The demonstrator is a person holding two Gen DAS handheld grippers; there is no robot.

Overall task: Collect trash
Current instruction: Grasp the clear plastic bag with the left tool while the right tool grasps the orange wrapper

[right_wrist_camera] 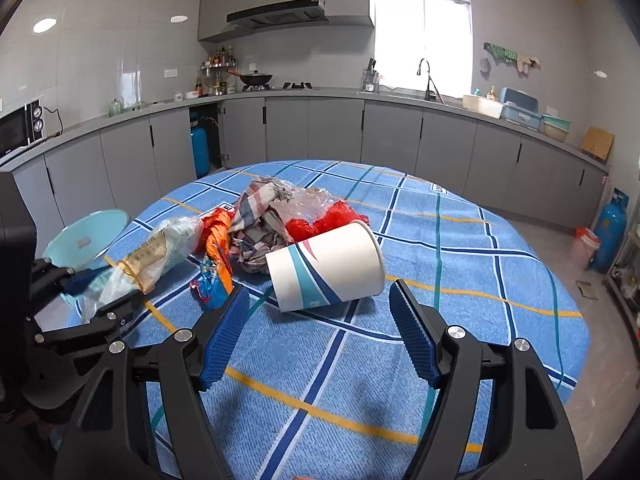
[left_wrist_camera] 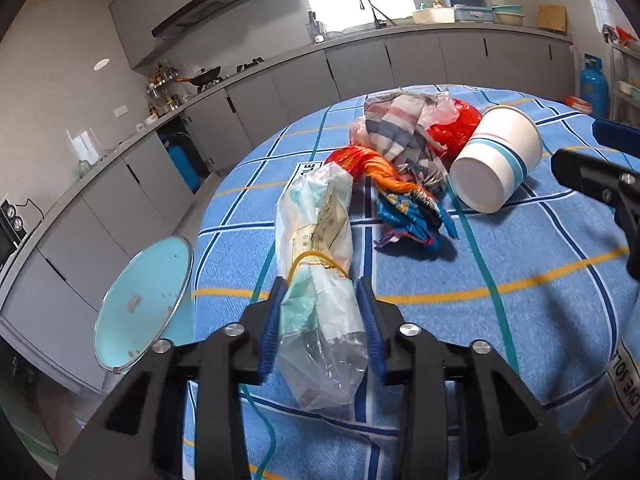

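Observation:
A long clear plastic bag with a yellow rubber band round it lies on the blue checked tablecloth. My left gripper is shut on its near end, both blue pads pressing the film. In the right wrist view the same bag and left gripper sit at the left. A white paper cup with blue stripes lies on its side, mouth to the right. My right gripper stands open just short of it, with nothing held. The cup also shows in the left wrist view, left of the right gripper.
Behind the cup lie an orange and blue wrapper, a checked cloth and a red plastic bag. A pale blue round dish sits off the table's left edge. Grey kitchen cabinets ring the room; a blue gas cylinder stands at the right.

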